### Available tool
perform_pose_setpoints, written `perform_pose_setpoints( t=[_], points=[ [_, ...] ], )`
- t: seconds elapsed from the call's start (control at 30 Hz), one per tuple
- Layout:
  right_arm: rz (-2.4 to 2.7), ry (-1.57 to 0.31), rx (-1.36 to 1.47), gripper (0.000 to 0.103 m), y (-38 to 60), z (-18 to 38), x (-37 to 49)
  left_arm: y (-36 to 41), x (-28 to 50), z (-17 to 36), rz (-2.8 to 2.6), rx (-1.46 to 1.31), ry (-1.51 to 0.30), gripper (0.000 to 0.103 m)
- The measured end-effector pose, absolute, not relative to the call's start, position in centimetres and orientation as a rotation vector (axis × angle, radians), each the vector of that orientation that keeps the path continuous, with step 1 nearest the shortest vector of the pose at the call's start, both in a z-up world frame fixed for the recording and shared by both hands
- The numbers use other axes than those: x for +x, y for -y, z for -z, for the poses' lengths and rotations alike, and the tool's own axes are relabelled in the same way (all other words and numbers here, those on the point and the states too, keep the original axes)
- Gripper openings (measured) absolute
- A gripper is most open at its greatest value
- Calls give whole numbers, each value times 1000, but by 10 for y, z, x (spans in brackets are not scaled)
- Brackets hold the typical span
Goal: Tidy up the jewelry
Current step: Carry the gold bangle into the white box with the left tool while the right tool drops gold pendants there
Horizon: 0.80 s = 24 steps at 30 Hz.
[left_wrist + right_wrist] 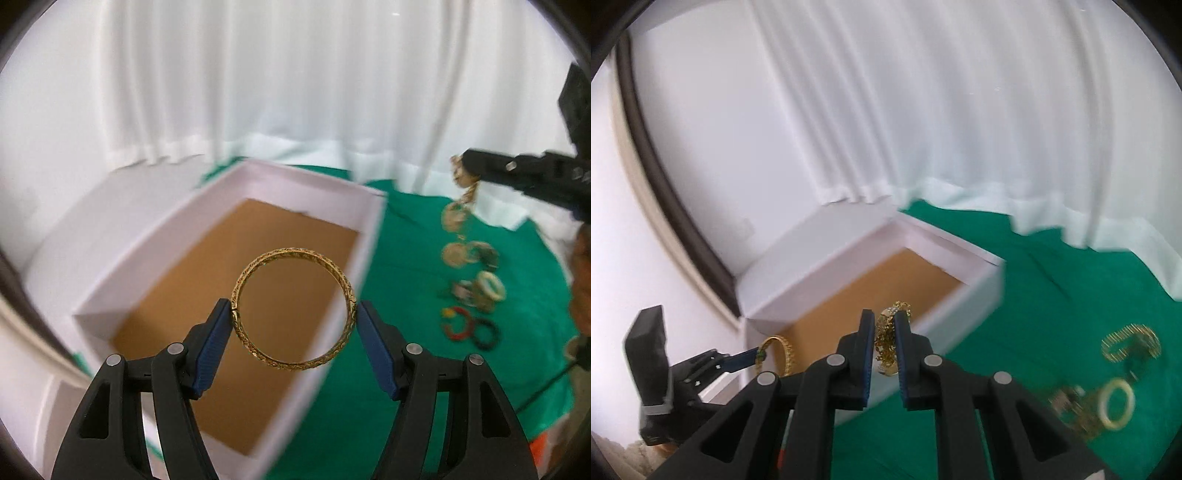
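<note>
My left gripper [293, 308] is shut on a patterned gold bangle [295, 253], its blue pads pressing the ring's two sides. It holds the bangle in the air over a white box [306, 181] with a brown floor. The right wrist view shows this bangle [788, 350] at the box's near left corner. My right gripper [885, 321] is shut on a bunched gold chain piece [886, 339] in front of the box [942, 251]. In the left wrist view the chain [458, 218] dangles with round discs from the right gripper [467, 162] above the cloth.
A green cloth [406, 295] covers the table. Several loose bangles lie on it right of the box: a cream one [1117, 404], a gold piece [1130, 341], a red one [458, 325] and a black one [487, 334]. White curtains hang behind.
</note>
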State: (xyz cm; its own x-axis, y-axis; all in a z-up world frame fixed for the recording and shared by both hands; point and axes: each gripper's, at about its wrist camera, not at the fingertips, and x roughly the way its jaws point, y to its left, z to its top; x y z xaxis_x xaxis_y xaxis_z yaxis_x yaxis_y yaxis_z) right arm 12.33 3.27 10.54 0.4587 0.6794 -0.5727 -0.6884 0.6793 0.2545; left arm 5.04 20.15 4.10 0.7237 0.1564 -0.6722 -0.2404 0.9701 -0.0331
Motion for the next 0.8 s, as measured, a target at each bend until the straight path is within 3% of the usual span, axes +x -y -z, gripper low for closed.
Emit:
perform_pose_setpoints(
  t=[0.2, 0.43, 0.5, 0.53, 0.63, 0.8],
  points=[
    [-946, -766, -61, 11, -119, -80, 134, -252, 56, -1, -358, -161, -797, 69],
    [-924, -918, -137, 13, -168, 3, 148, -275, 64, 54, -414, -199, -906, 71],
    [-898, -949, -149, 14, -170, 22, 150, -275, 68, 63, -420, -195, -929, 83],
    [-877, -959, -156, 14, -169, 29, 150, -274, 67, 64, -422, -198, -930, 83],
    [-848, -956, -141, 34, -161, 30, 146, -269, 60, 53, -418, -191, -887, 88],
    [-810, -876, -163, 36, -136, 12, 132, -243, 54, 36, -380, -157, -836, 88]
  ],
)
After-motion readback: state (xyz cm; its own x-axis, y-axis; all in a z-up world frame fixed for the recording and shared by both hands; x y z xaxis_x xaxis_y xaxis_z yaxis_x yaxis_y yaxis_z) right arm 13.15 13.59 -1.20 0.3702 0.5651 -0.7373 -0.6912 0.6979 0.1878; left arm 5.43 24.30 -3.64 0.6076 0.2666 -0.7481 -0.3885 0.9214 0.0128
